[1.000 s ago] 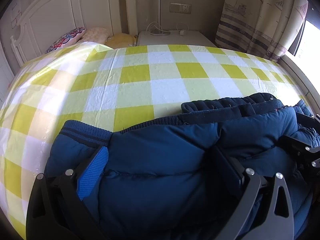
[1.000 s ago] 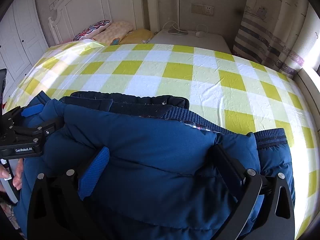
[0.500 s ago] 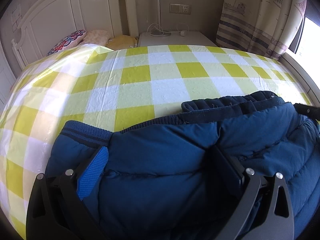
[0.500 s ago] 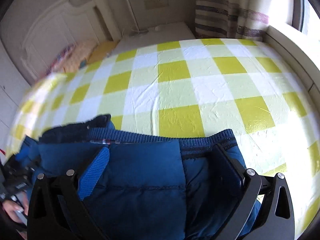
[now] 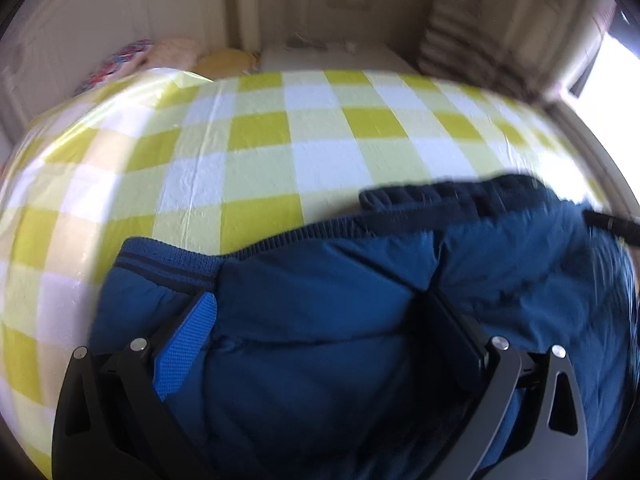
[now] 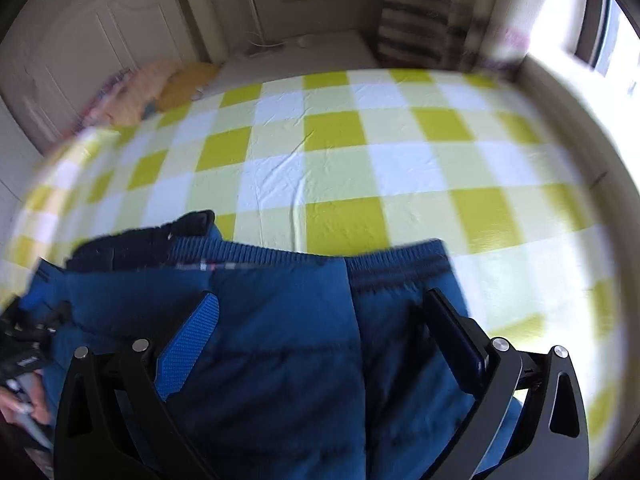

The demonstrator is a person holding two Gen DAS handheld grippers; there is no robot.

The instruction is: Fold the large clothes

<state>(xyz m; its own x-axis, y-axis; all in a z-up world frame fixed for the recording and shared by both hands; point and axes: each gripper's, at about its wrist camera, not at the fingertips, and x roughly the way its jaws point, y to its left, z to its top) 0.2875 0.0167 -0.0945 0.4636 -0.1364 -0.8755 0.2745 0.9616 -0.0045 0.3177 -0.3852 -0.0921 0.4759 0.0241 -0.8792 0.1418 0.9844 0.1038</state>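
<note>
A dark blue padded jacket (image 5: 360, 300) with ribbed knit cuffs lies folded at the near edge of the bed. It also fills the lower half of the right wrist view (image 6: 280, 320). My left gripper (image 5: 320, 312) is open, its fingers spread wide with the jacket bulging between them. My right gripper (image 6: 320, 312) is also open over the jacket's right part near a ribbed cuff (image 6: 396, 264). The left gripper's body (image 6: 24, 344) shows at the left edge of the right wrist view. Both views are motion-blurred.
The bed has a yellow, white and pale green checked sheet (image 5: 320, 152). Pillows (image 5: 168, 52) lie by the white headboard (image 5: 80, 20). A white bedside table (image 6: 312, 52) stands behind the bed. A striped curtain (image 5: 500, 20) and a bright window (image 6: 600, 40) are at the right.
Both grippers have lifted and pulled back a little from the jacket and are moving, blurring the views. The right gripper has swung right, toward the jacket's right cuff.
</note>
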